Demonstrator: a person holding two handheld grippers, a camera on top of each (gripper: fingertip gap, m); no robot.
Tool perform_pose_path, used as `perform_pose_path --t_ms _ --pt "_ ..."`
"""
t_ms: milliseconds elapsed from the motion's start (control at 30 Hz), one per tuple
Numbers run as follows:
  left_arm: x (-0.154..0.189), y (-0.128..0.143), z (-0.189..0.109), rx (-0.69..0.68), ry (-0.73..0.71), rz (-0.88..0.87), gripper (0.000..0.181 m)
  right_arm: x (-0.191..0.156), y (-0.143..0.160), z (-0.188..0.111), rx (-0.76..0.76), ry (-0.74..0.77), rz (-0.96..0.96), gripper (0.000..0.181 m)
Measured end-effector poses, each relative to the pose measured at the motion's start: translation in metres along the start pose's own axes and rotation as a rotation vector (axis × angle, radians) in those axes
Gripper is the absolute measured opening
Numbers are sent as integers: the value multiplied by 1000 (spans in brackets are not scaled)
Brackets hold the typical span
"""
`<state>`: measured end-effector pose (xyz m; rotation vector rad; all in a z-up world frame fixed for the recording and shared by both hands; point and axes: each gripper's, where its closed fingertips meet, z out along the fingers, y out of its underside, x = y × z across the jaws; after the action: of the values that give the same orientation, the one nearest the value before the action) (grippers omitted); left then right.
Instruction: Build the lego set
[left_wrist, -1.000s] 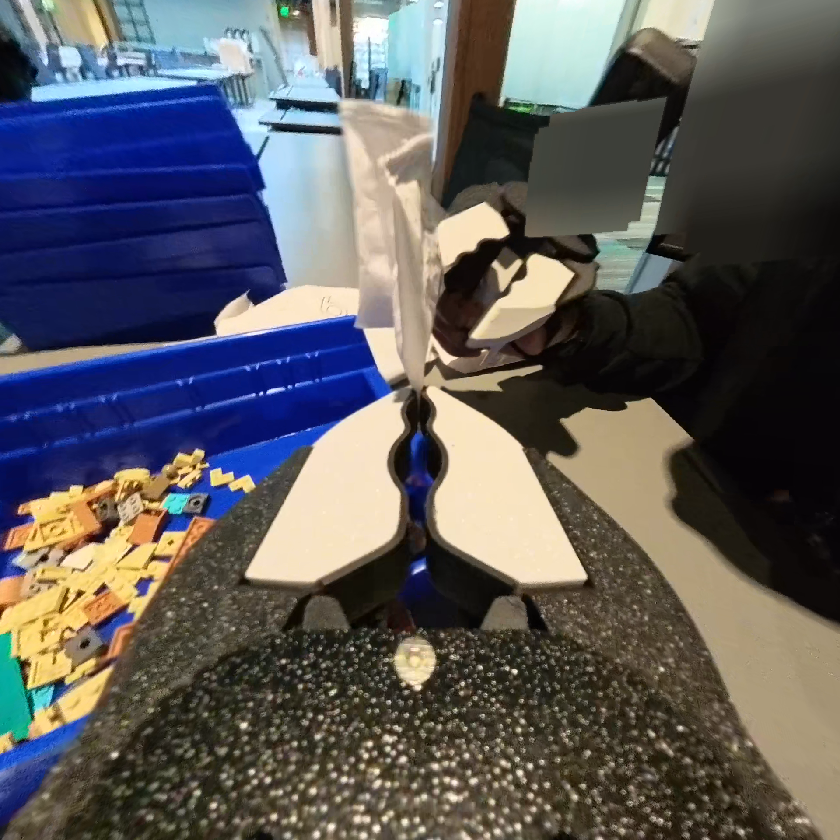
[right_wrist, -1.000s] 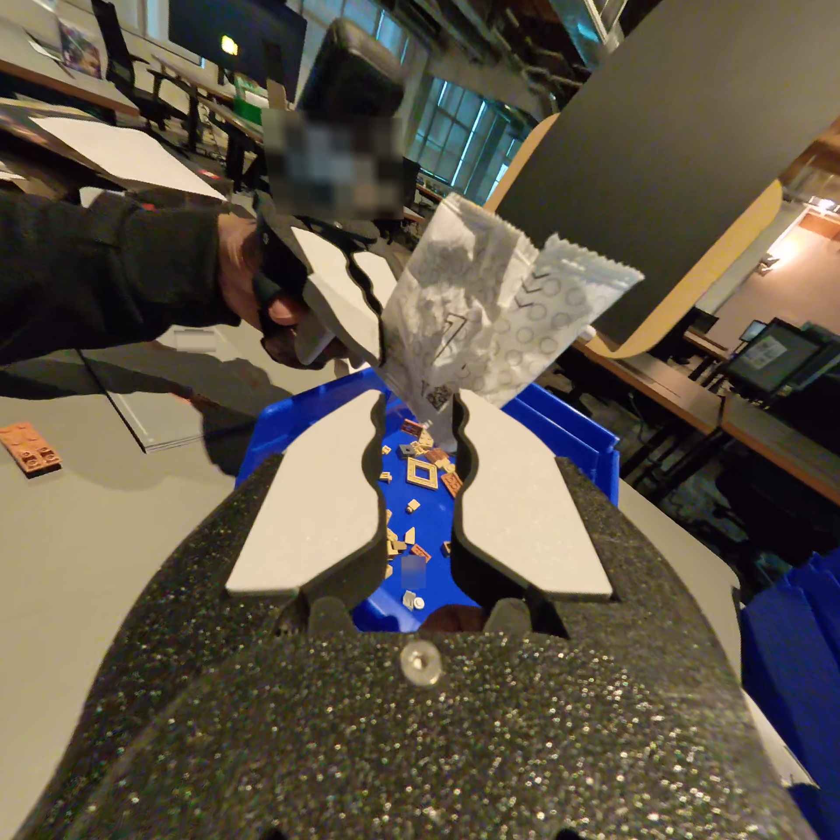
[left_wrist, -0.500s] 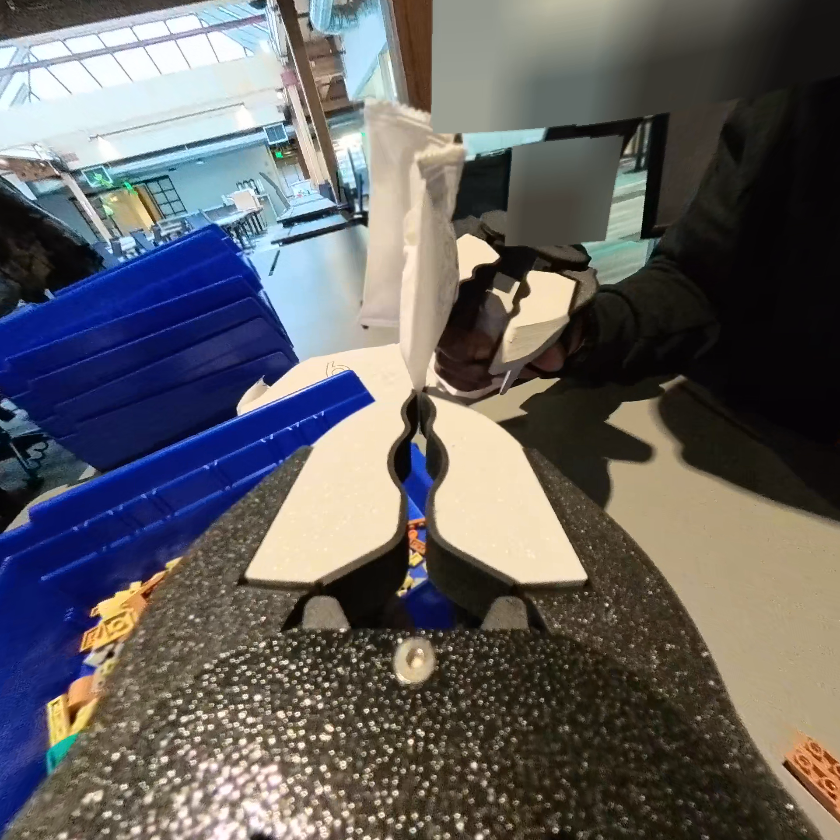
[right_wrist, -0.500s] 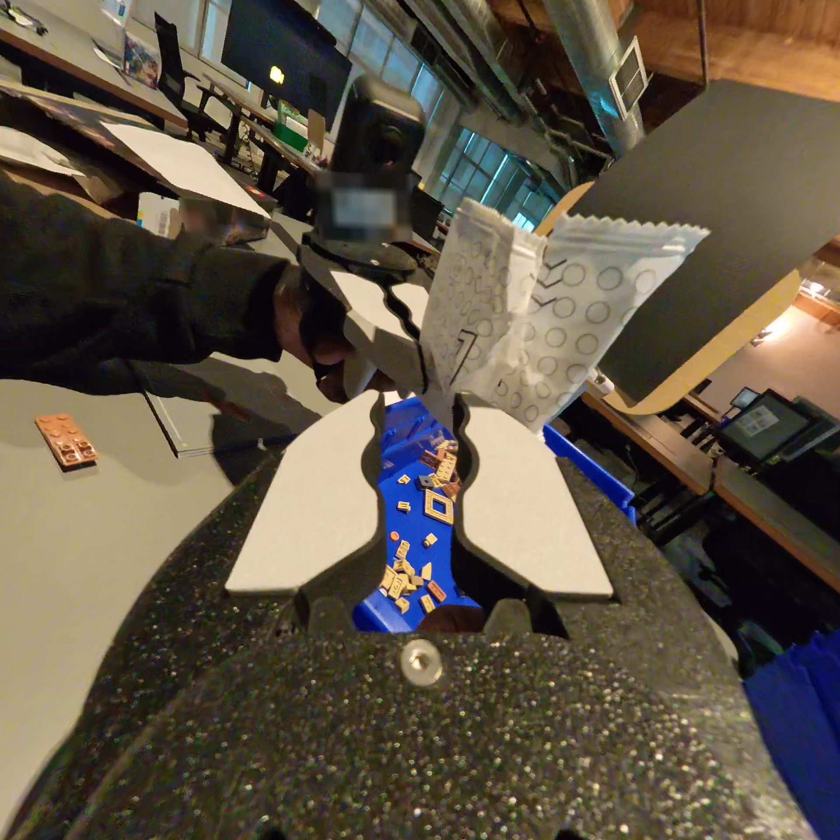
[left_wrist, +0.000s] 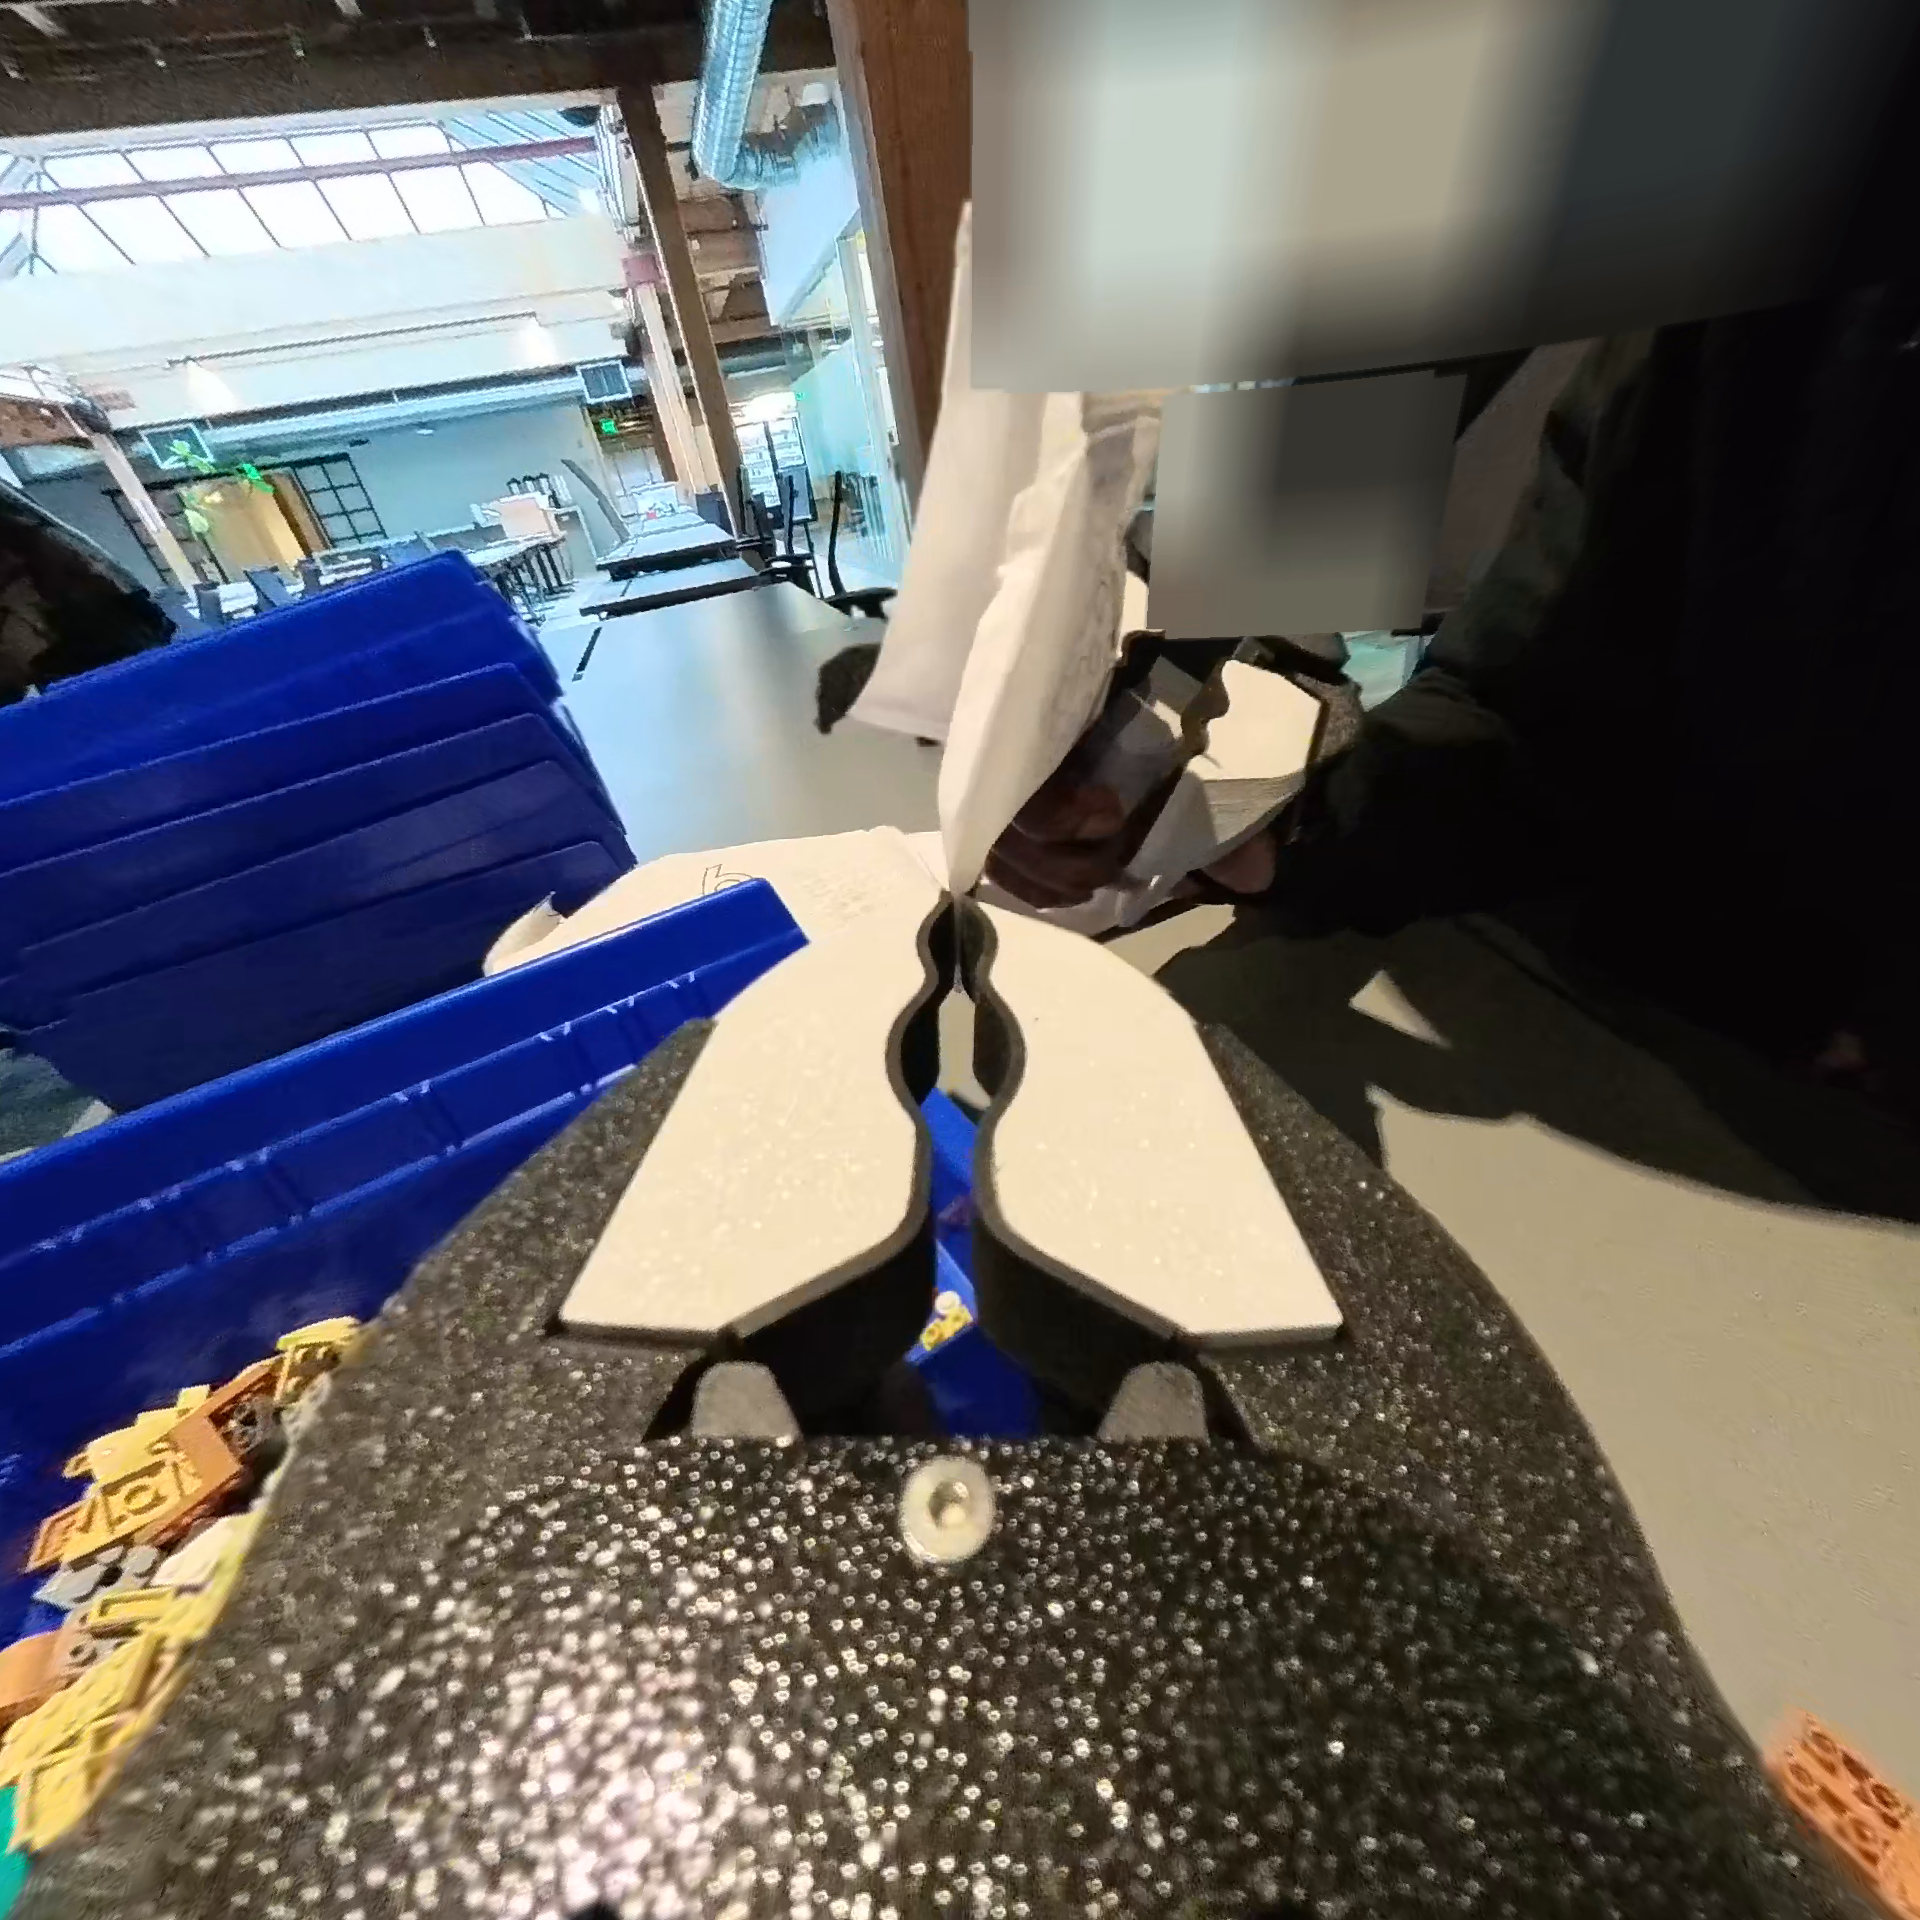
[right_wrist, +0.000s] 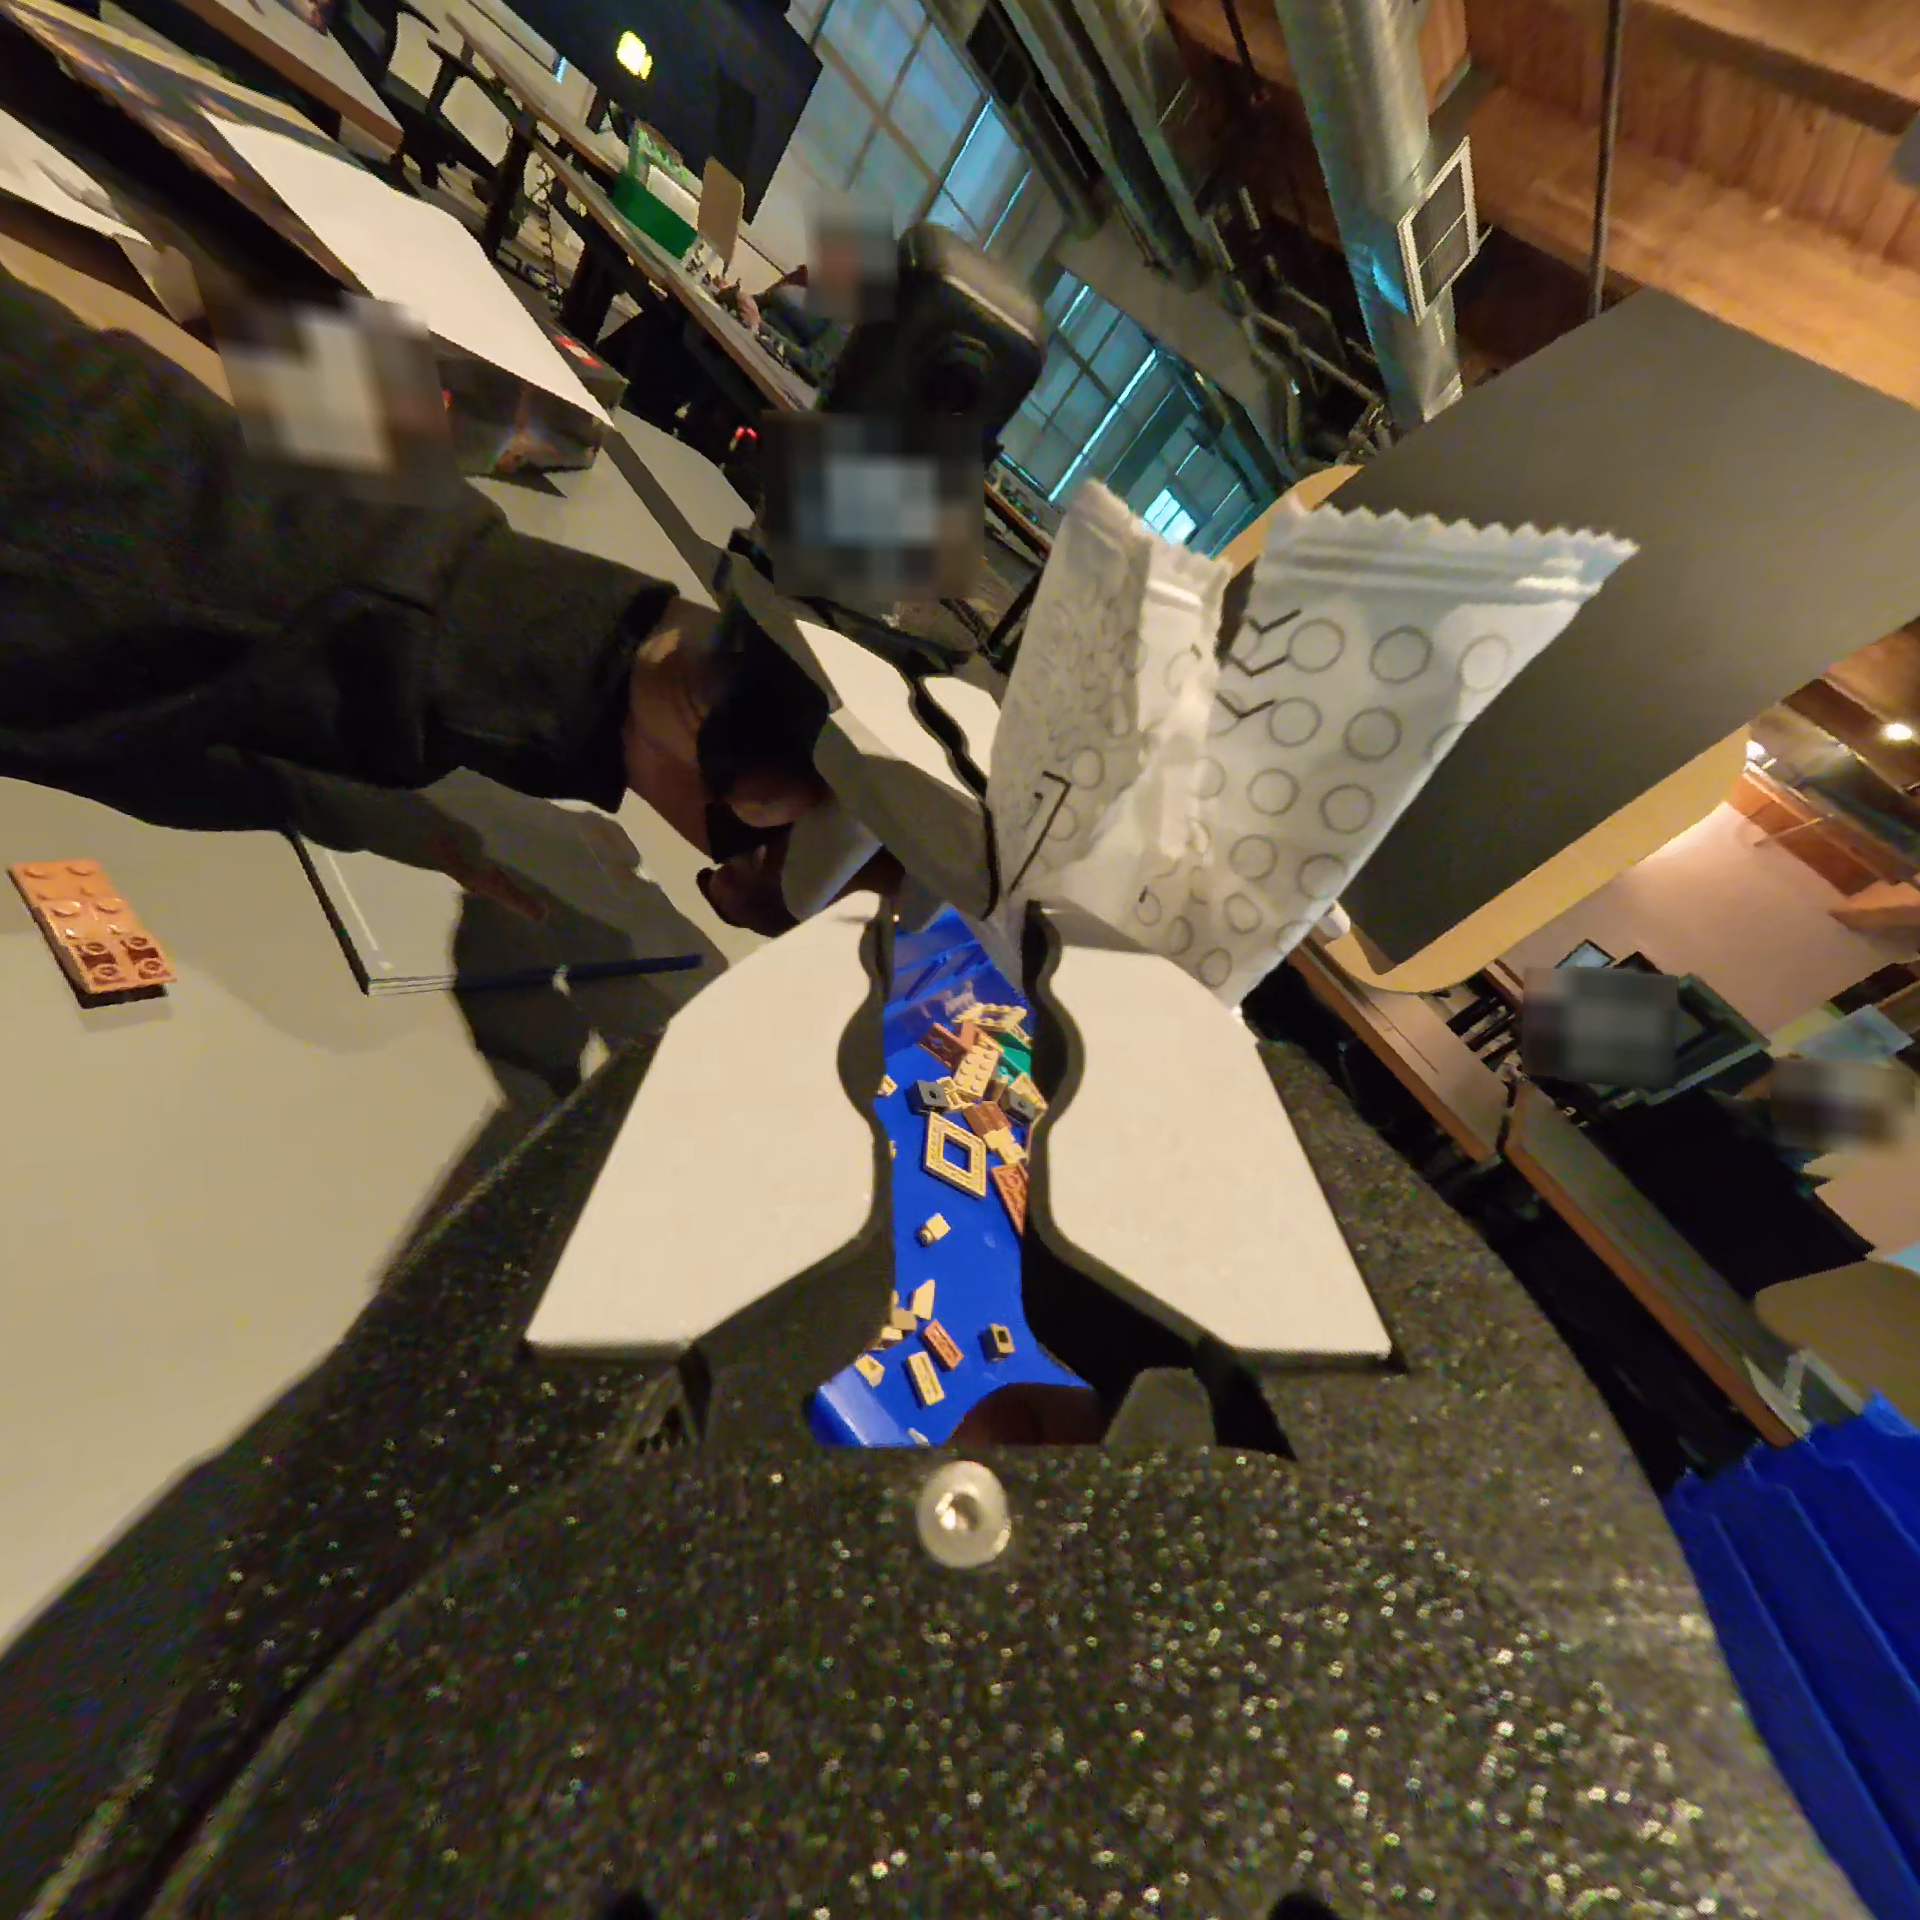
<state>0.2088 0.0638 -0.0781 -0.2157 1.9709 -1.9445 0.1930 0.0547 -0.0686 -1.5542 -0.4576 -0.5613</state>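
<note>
My left gripper (left_wrist: 956, 909) is shut on the bottom corner of a white paper bag (left_wrist: 1029, 644), which stands up from its tips above the table. In the right wrist view the same bag (right_wrist: 1226, 748) shows printed circles and a torn top, with the left gripper (right_wrist: 982, 883) pinching its lower corner. My right gripper (right_wrist: 956, 925) is open, with its tips right by that corner, over the blue bin (right_wrist: 977, 1278). Loose tan and brown lego pieces (right_wrist: 961, 1148) lie in the bin. They also show at the lower left of the left wrist view (left_wrist: 135, 1486).
A stack of empty blue bins (left_wrist: 260, 779) stands left of the bin in use (left_wrist: 312, 1122). More white bags (left_wrist: 831, 883) lie behind it. A brown studded plate (right_wrist: 94, 920) and a thin flat booklet (right_wrist: 436, 914) lie on the grey table. A person's dark sleeve (right_wrist: 312, 675) reaches in. From the right gripper's tips to the brown studded plate (right_wrist: 94, 920) is close to 20 centimetres.
Both grippers have tilted upward and drawn closer together, with the bag raised. The left gripper stays shut on the bag's corner. The right gripper stays open beside it.
</note>
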Motion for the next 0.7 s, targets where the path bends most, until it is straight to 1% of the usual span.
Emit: perform_pose_path --t_ms 200,500,600,633,667,700 --pt "0 -5 -3 76 25 -72 0 5 -7 -4 22 21 4 20" --pt "10 -1 2 52 72 -49 0 2 -9 -3 17 25 -3 20" --pt "13 0 2 31 80 -14 0 4 -8 -4 20 30 7 14" --pt "14 0 2 26 80 -2 0 4 -9 -4 24 29 9 10" --pt "14 0 2 21 77 7 0 4 -9 -5 27 25 10 2" --pt "14 -1 2 17 73 16 0 4 -10 -5 29 22 8 0"
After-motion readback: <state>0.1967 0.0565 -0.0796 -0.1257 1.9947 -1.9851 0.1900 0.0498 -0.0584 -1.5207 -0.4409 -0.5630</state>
